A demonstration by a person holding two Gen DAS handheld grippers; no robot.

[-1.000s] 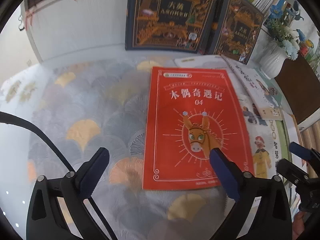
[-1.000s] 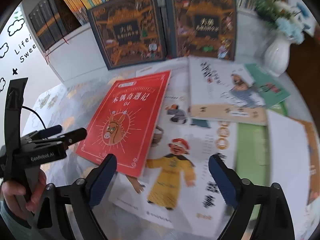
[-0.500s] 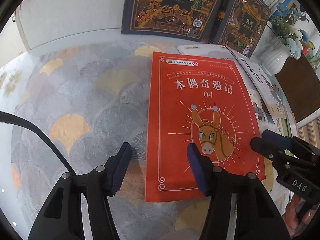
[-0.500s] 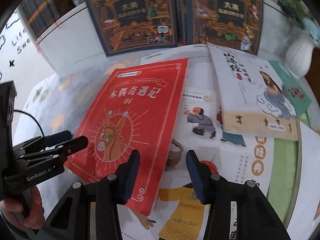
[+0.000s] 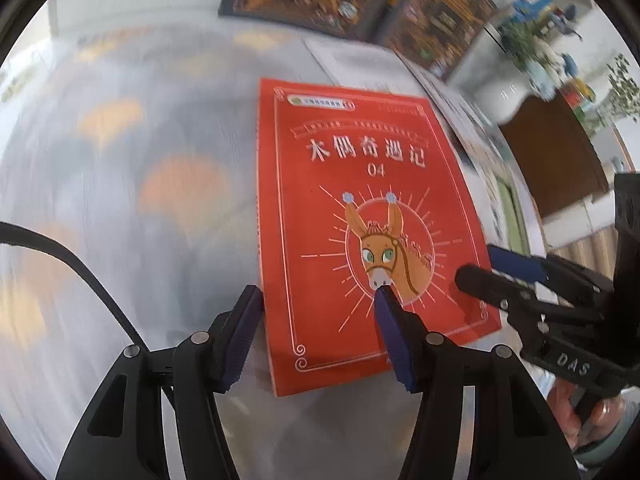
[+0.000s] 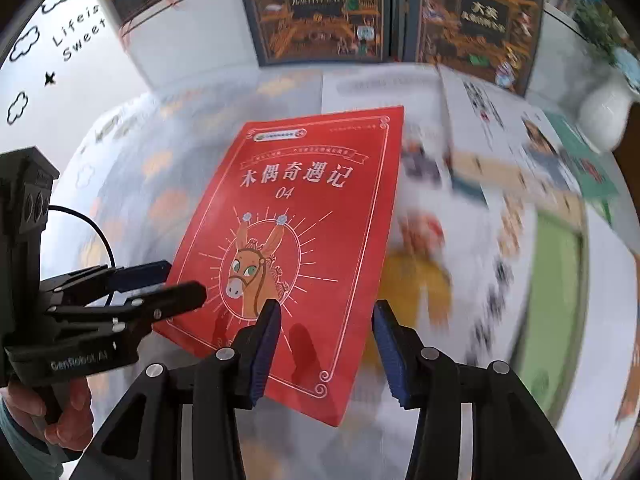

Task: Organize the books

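Note:
A thin red book with a donkey on its cover [image 5: 360, 208] [image 6: 304, 240] is held lifted and tilted over the table. My left gripper [image 5: 320, 308] is shut on its near left corner, one finger above the cover and one below. My right gripper [image 6: 324, 328] is shut on its near right corner the same way. Each gripper shows side-on in the other's view, the right gripper [image 5: 500, 272] and the left gripper [image 6: 160, 280], with the fingers pinching the book's edge.
Several picture books lie spread on the table at the right [image 6: 500, 168]. Two large dark books [image 6: 320, 4] stand against the back, with a shelf of books behind. A white vase of flowers [image 6: 604, 112] stands at the far right. The fan-patterned tablecloth [image 5: 140, 184] lies to the left.
Both grippers narrowed from wide open and closed on the red book's near corners. The book has come up off the table, and the background now blurs with motion.

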